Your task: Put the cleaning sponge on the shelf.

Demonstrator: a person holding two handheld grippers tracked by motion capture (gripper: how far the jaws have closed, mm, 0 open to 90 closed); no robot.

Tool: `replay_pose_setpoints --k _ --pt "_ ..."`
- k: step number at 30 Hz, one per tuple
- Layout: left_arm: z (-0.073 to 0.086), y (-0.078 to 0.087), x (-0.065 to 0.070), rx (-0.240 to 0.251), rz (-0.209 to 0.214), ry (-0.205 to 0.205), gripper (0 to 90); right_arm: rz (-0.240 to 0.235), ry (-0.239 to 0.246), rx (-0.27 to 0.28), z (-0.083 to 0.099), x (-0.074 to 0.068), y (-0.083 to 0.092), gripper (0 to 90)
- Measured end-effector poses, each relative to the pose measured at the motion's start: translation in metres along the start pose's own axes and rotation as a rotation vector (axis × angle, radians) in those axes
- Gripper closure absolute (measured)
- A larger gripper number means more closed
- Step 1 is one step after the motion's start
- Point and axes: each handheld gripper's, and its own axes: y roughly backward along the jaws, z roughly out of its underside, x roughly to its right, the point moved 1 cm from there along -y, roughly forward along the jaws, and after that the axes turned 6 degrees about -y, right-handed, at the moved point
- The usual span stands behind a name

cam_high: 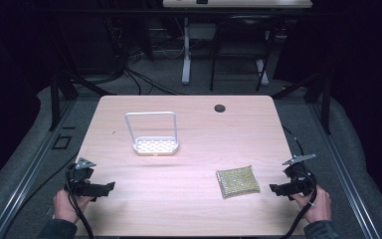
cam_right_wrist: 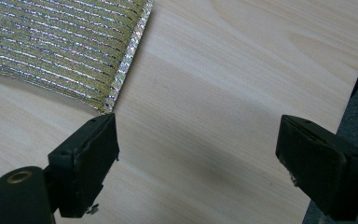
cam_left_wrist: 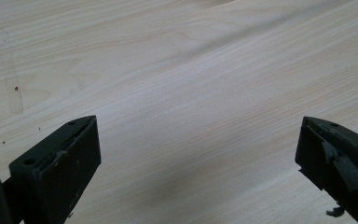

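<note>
In the high view, we see the gold scouring pad point(cam_high: 237, 181) lying flat at the lower right of the table point(cam_high: 189, 209), just left of the right gripper point(cam_high: 274, 189); the left gripper point(cam_high: 110, 186) waits at the lower left, and the white rack point(cam_high: 154, 144) stands well apart, upper centre.

In the left gripper view, our jaws are spread wide over bare wood, holding nothing.

In the right gripper view, the jaws are also spread and empty, with the pad's corner point(cam_right_wrist: 107, 105) just above the left jaw. We judge the grasp needs a shift toward the upper left, so the pad's edge sits squarely between the jaws before closing.
</note>
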Motion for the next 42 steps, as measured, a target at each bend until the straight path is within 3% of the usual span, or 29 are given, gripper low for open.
replay_pose_setpoints --k 4,6,14,22,35,42 --pt "-0.002 0.000 0.004 0.005 0.017 -0.008 0.0 -0.003 -0.003 0.001 0.000 0.000 0.000 12.7" --pt "-0.005 0.000 0.008 0.012 0.028 -0.036 0.0 -0.003 -0.001 0.005 -0.001 0.000 0.000 12.9" --pt "-0.013 -0.004 0.022 0.013 0.088 -0.081 0.0 -0.004 -0.002 0.002 -0.001 -0.001 0.000 13.0" --pt "-0.030 -0.014 0.047 0.029 0.157 -0.167 0.0 -0.006 -0.001 0.008 -0.001 0.000 0.001 13.1" --pt "-0.048 -0.022 0.070 0.036 0.214 -0.244 0.0 -0.010 -0.004 0.010 -0.001 0.000 0.000 13.0" --pt "-0.068 -0.029 0.093 0.044 0.257 -0.308 0.0 -0.012 -0.006 0.002 -0.002 -0.001 0.001 13.1"
